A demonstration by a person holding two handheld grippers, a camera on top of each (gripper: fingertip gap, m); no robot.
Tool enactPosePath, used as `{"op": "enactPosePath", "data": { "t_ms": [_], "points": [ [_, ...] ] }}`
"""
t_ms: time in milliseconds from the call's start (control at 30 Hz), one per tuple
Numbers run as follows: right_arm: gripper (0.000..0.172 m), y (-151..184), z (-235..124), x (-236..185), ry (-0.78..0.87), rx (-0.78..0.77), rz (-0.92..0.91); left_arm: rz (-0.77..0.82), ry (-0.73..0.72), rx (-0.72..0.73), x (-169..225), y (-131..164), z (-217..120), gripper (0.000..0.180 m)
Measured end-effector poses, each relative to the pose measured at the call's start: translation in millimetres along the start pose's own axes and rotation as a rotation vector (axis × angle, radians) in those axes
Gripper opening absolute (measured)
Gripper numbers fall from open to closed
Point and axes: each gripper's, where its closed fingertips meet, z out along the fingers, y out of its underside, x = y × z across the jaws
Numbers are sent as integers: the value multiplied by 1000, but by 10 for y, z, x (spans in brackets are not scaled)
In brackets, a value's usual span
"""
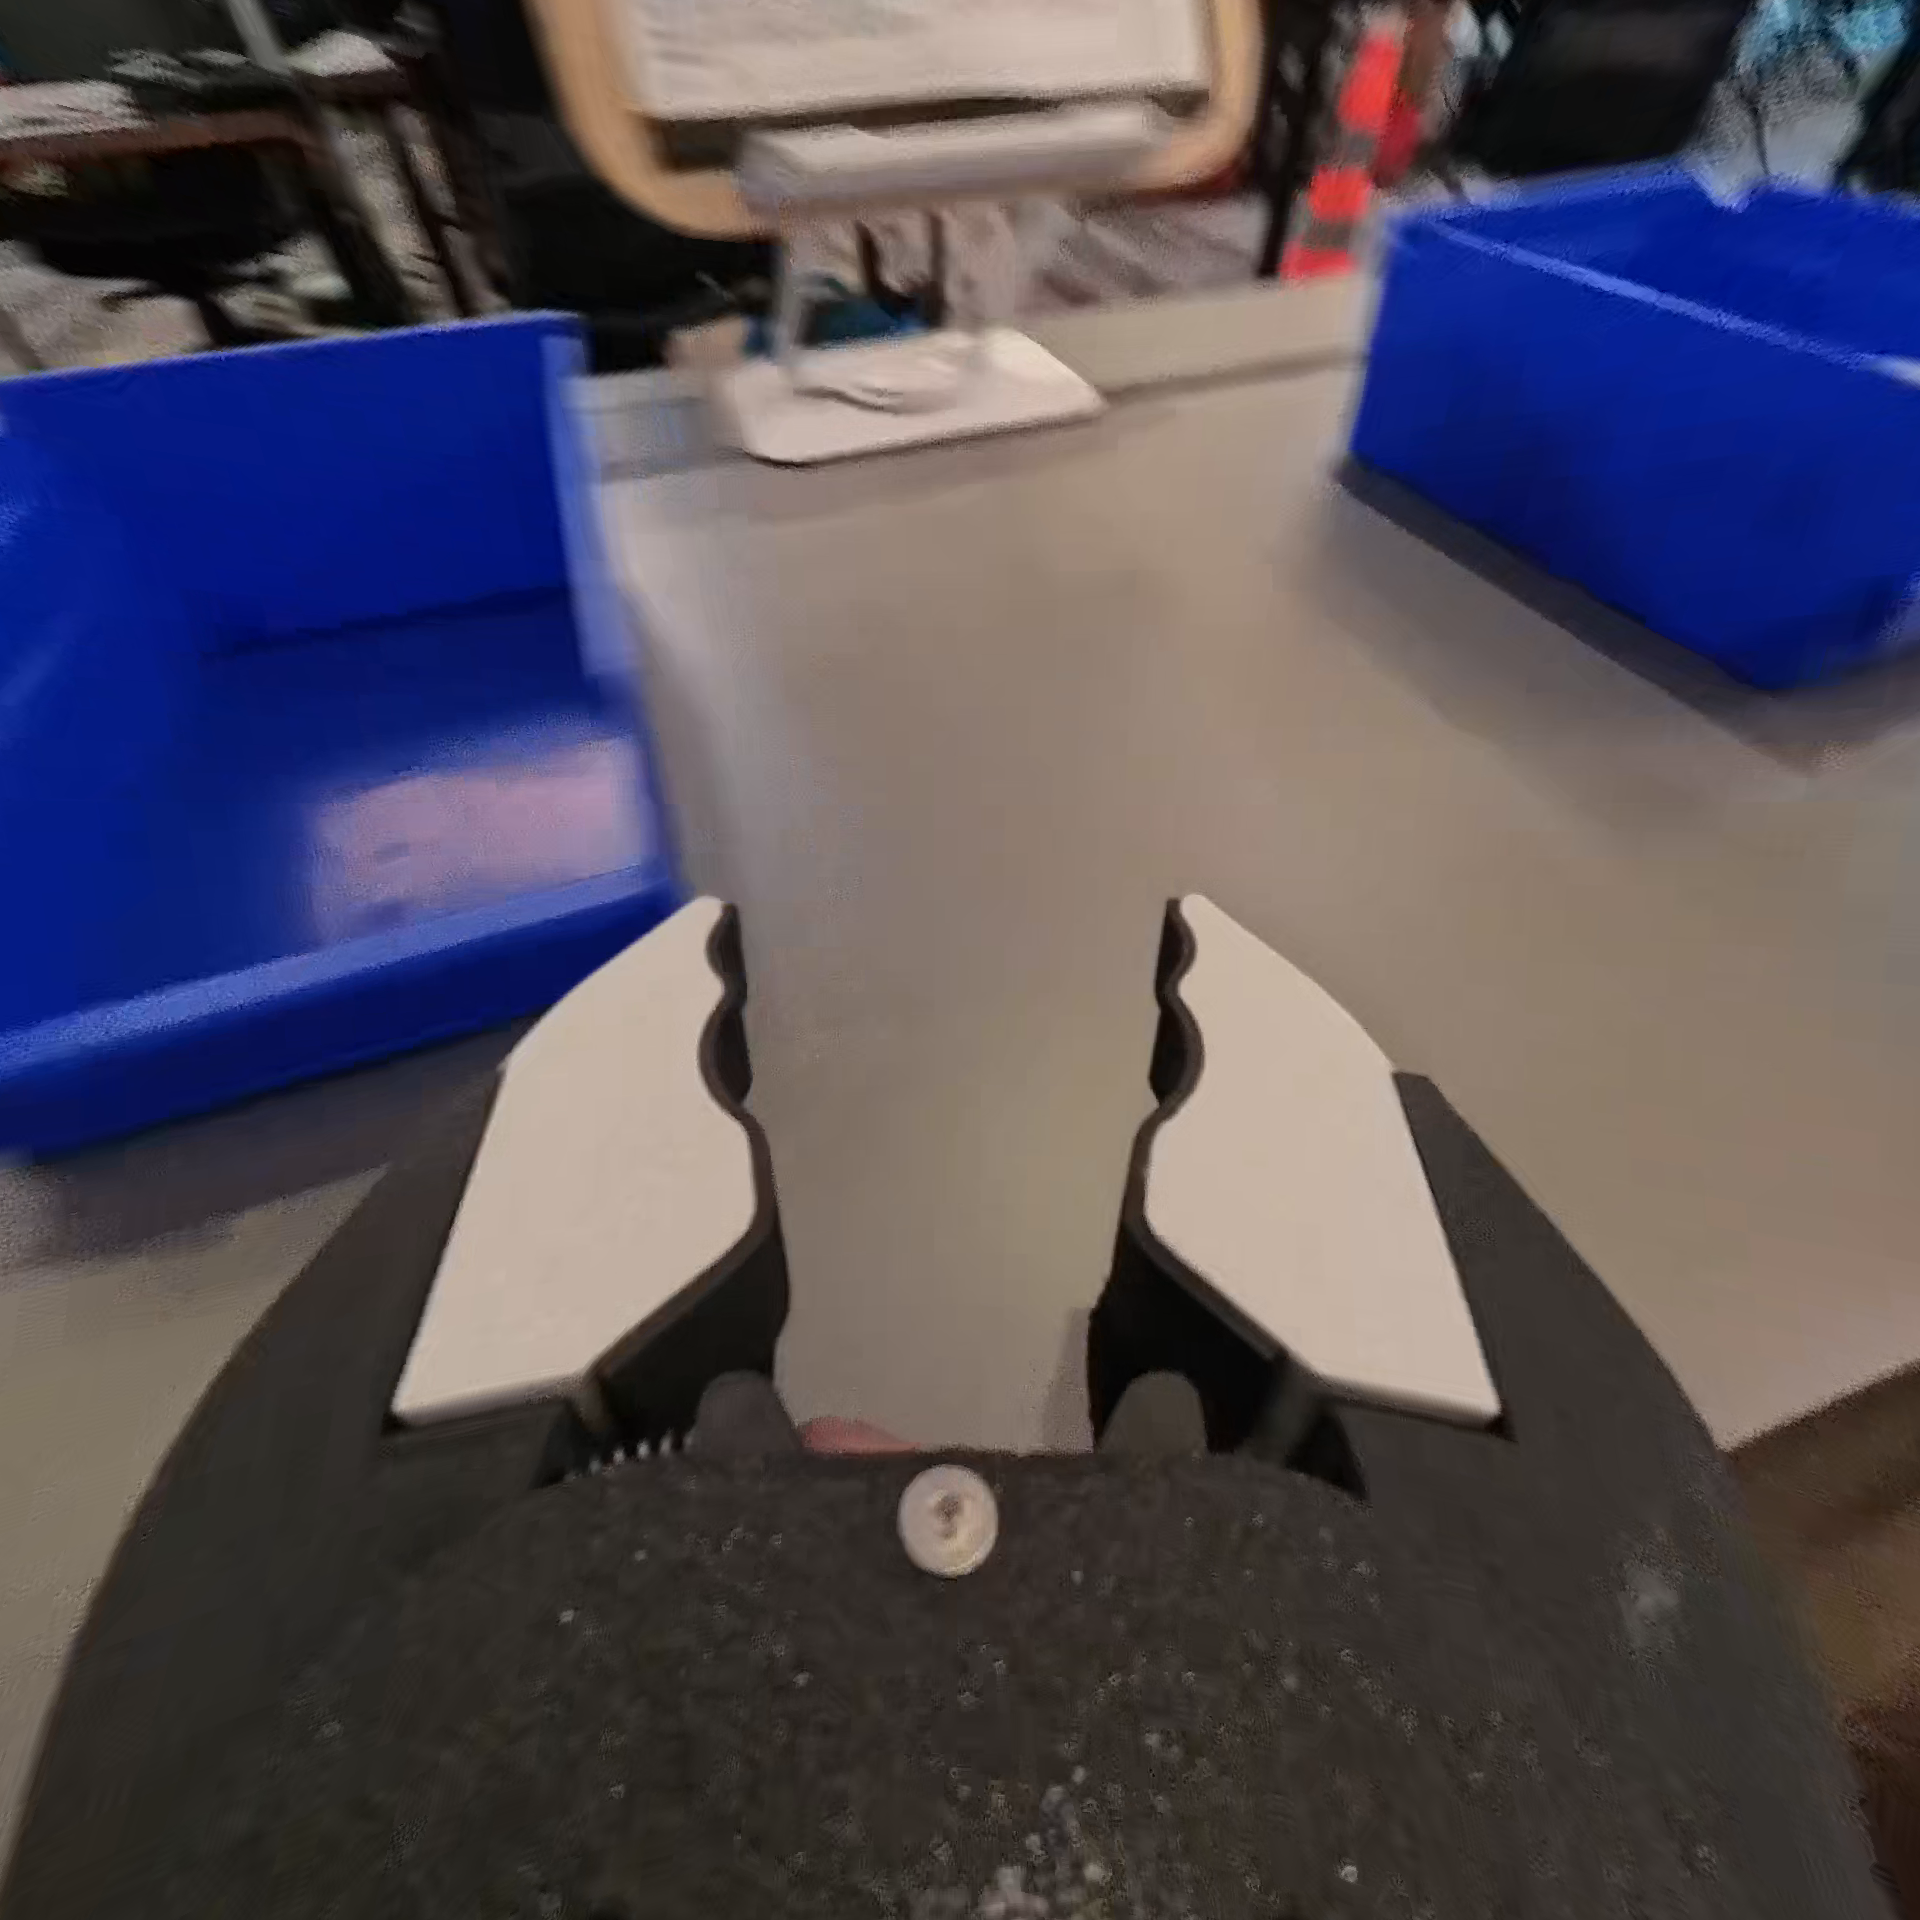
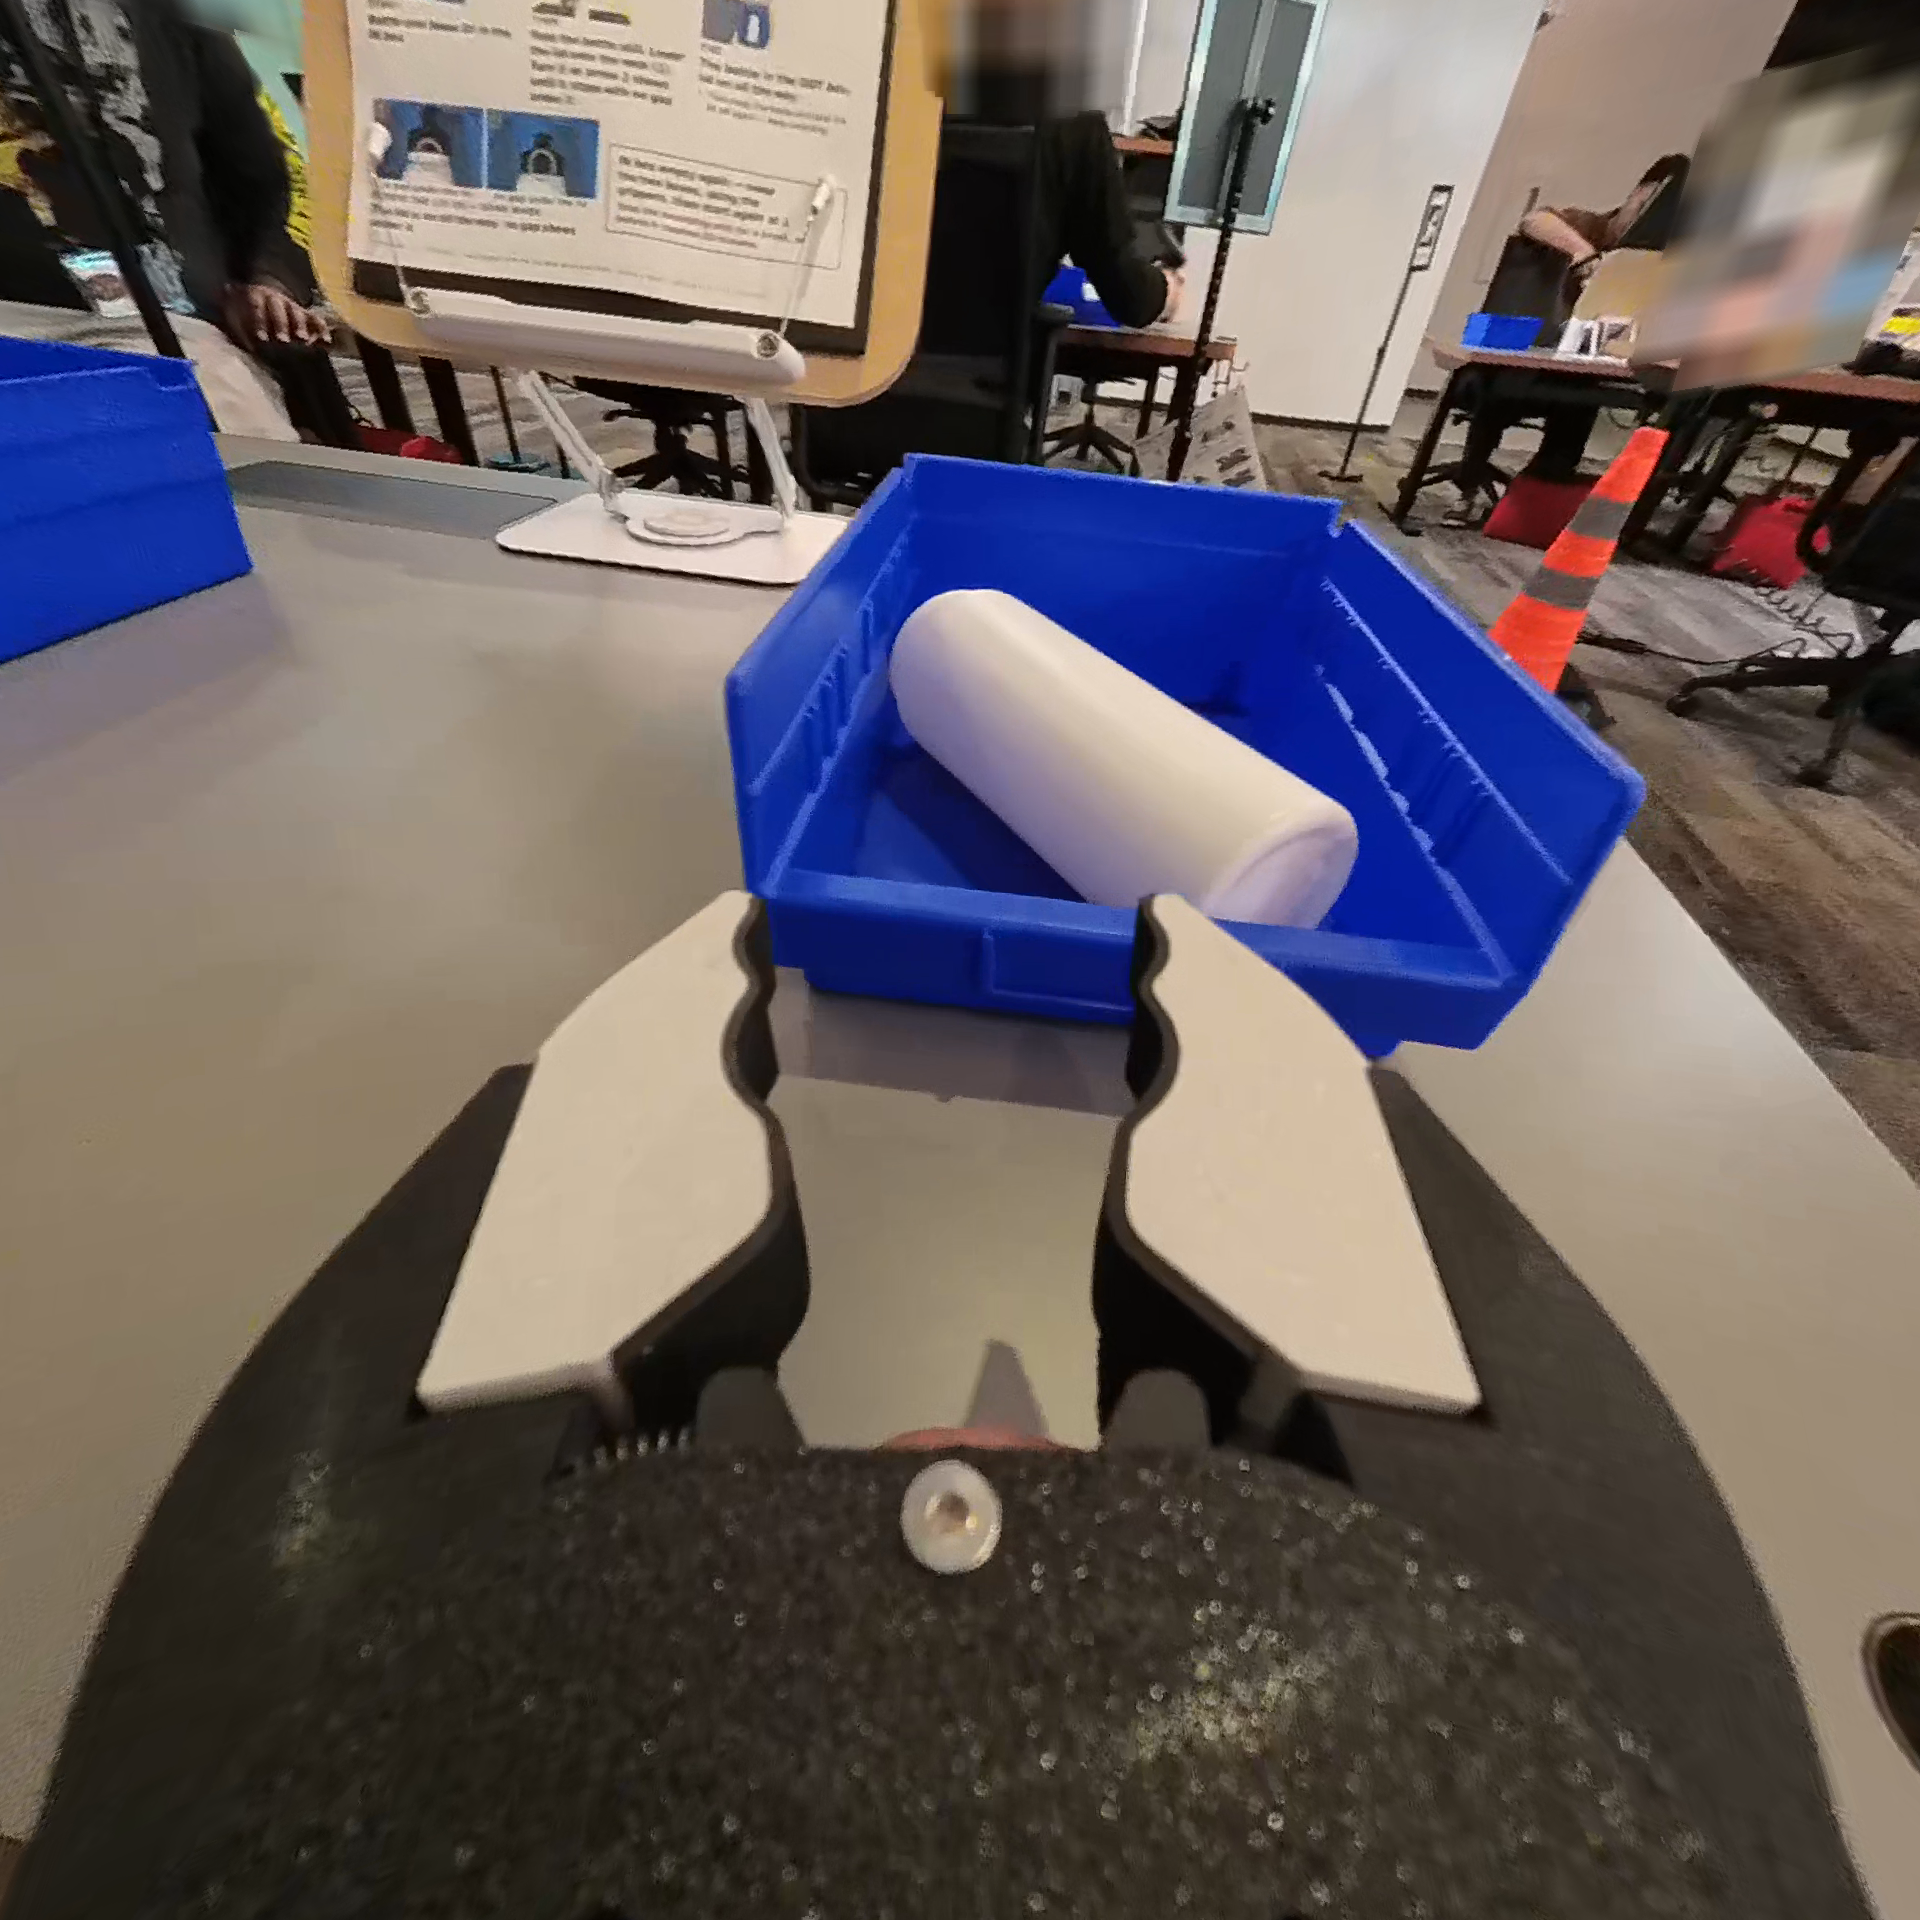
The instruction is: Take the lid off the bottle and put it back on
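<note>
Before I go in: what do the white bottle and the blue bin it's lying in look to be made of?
Bottle: probably opaque white plastic with a matte, smooth skin; soft, even highlights and rounded ends suggest this. Blue bin: looks like rigid moulded plastic, slightly glossy, with ribbed inner walls and a moulded front lip. Neither can be confirmed by look alone.

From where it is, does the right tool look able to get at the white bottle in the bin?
Probably yes: the right tool is open and empty, the bottle lies exposed in the open-topped blue bin; only the low front wall intervenes.
</note>
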Motion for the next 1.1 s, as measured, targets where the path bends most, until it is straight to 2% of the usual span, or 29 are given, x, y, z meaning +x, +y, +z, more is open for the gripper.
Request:
{"op": "enactPosePath", "data": {
  "t_ms": [100, 200, 267, 367, 433, 467, 500, 567, 700, 800, 1000, 1067, 1100],
  "points": [
    [66, -8, -24, 131, 31, 7, 42, 113, 171, -95, 1046, -111, 408, 79],
    [67, -7, -59, 325, 106, 13, 63, 53, 350, -129, 2029, -340, 863, 80],
    [68, 23, -78, 414, 131, -4, 64, -5, 391, -161, 2481, -493, 1192, 80],
    [74, 58, -108, 529, 157, -18, 96, -56, 379, -202, 2852, -638, 1635, 79],
    [79, 110, -105, 563, 154, -43, 119, -84, 347, -236, 2932, -640, 1877, 70],
    [81, 140, -95, 581, 156, -55, 127, -85, 330, -258, 2935, -619, 1973, 59],
    [81, 167, -80, 605, 162, -70, 141, -84, 324, -271, 2931, -602, 2040, 39],
    [81, 229, -31, 639, 163, -116, 187, -100, 280, -278, 2856, -607, 2099, 30],
    [81, 339, 50, 735, 217, -193, 238, -68, 62, -254, 2476, -568, 2032, 7],
    [79, 374, 80, 762, 248, -218, 249, -116, 56, -218, 2368, -505, 1865, 4],
    [61, 248, 157, 539, 148, -151, 298, -160, 136, -205, 2235, -372, 1510, 4],
    [21, 216, 142, 413, 111, -154, 356, -149, 134, -198, 2144, -329, 1400, 3],
    [18, 213, 129, 363, 111, -168, 328, -145, 139, -193, 2101, -309, 1342, 4]
  ]
}}
